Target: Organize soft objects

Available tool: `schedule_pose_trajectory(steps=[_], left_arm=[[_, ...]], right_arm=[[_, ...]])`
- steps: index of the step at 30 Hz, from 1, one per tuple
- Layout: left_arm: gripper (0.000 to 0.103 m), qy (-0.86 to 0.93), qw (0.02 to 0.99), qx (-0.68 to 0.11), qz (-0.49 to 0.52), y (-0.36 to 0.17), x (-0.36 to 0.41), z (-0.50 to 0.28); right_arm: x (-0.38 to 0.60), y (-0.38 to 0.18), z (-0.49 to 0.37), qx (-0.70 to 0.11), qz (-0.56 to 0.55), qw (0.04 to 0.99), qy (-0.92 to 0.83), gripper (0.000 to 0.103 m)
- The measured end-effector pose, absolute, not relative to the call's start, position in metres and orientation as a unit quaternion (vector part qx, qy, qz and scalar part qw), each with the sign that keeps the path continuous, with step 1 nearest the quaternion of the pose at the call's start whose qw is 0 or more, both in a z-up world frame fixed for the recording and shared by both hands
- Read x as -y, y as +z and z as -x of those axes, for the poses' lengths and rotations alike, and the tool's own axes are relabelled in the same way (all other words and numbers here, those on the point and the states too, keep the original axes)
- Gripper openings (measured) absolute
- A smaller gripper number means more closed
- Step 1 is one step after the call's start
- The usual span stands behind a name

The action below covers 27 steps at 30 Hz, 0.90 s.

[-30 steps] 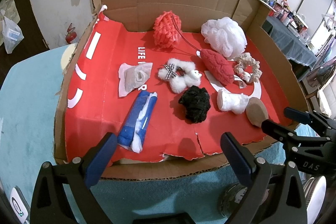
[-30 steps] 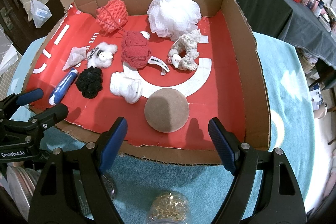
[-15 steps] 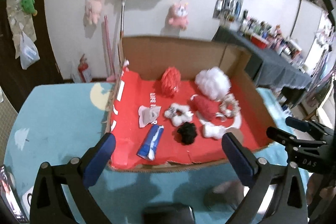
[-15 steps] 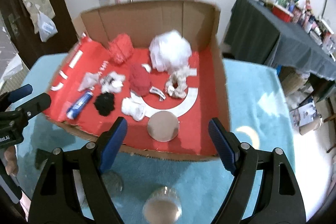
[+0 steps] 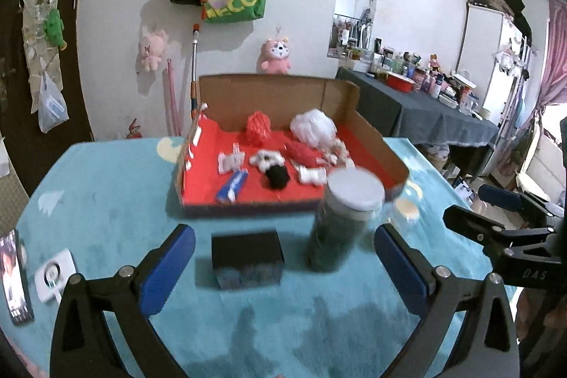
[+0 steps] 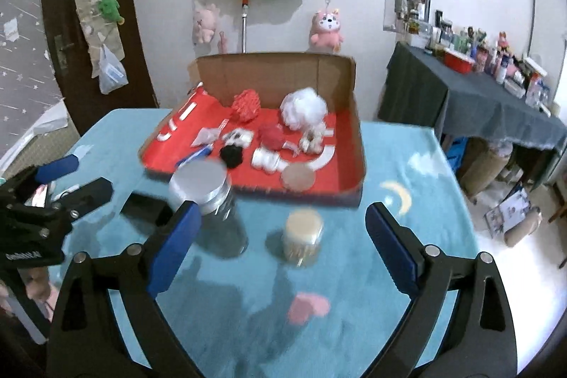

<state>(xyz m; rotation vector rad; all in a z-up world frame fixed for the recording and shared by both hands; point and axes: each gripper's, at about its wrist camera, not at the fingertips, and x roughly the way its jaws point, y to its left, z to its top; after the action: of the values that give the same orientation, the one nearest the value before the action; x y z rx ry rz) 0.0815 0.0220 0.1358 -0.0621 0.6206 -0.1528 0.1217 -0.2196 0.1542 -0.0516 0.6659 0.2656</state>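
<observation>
Right now I hold both grippers above a teal tablecloth (image 6: 407, 165), short of a shallow cardboard box (image 6: 276, 73) with a red floor, which is my landmark. My left gripper (image 5: 283, 266) has its jaws wide with nothing between them, and my right gripper (image 6: 280, 248) has jaws opening, also empty. Inside the box lie the soft things: a white mesh puff (image 6: 303, 108) and a red puff (image 6: 245, 103) by its back wall, a black scrunchie (image 6: 231, 155) nearer the front edge.

red-lined brown cardboard box (image 5: 368, 133); teal tablecloth (image 5: 106, 201); white pouf (image 6: 303, 107); black scrunchie (image 5: 278, 176); blue-padded tools.
</observation>
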Motion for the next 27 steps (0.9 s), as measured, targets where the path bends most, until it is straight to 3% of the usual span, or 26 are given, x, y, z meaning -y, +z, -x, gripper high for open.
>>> schedule_pose_trajectory(steps=[13, 27], left_arm=[[0.103, -0.044, 0.92, -0.388, 0.042, 0.04, -0.019, -0.082], [0.103, -0.008, 0.907, -0.421, 0.011, 0.011, -0.012, -0.091]], right_arm=[[0.223, 0.052, -0.098, -0.386, 0.006, 0.917, 0.101, 0.096], [0.219, 0.008, -0.108, -0.415, 0.033, 0.907, 0.06, 0.097]])
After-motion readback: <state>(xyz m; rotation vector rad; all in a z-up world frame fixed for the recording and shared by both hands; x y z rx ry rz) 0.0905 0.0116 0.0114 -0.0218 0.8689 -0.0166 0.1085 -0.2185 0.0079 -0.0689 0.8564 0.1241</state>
